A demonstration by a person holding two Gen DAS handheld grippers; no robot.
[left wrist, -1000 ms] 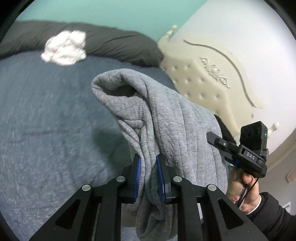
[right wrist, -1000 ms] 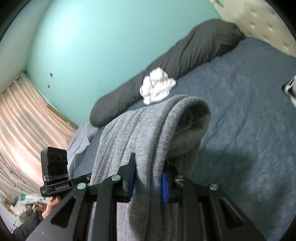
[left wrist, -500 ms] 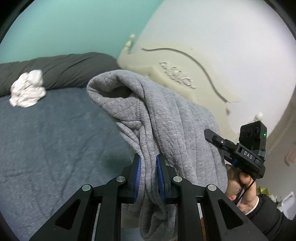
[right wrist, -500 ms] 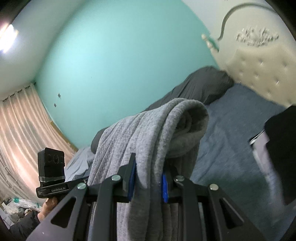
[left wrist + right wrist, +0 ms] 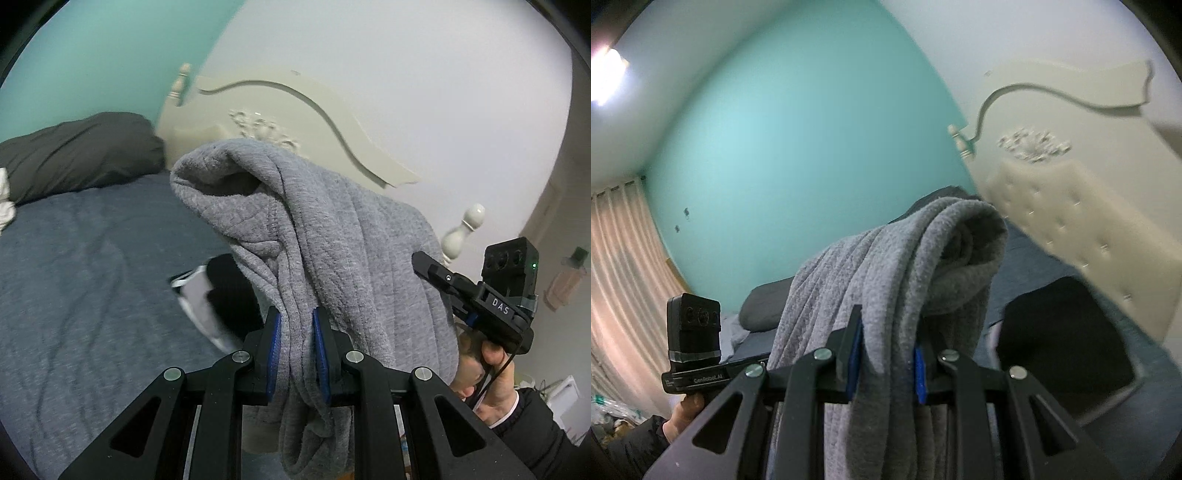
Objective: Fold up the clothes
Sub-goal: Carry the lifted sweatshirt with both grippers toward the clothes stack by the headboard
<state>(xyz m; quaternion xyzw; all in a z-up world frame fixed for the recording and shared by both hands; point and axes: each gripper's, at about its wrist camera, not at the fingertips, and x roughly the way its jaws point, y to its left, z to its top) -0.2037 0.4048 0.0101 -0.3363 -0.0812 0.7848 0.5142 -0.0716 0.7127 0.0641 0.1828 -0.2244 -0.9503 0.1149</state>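
A: The left claw (image 5: 295, 345) is pinching a thick bunch of the grey garment (image 5: 332, 236), held in the air above the bed (image 5: 85, 266). What worries you?

B: Bunched layers could slide out from between the pads if it's swung fast. The right claw (image 5: 886, 363) is clamped on another bunch of the garment, which hangs between the two. If the hands pull apart unevenly, one bunch slips out and the fold collapses onto the black clothing (image 5: 1060, 339) below.

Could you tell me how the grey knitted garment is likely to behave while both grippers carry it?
The grey garment probably stays floppy: it droops over the left gripper and right gripper. Its thick bunched folds suggest moderate weight. The fuzzy knit, clamped between blue pads, seems unlikely to slip.
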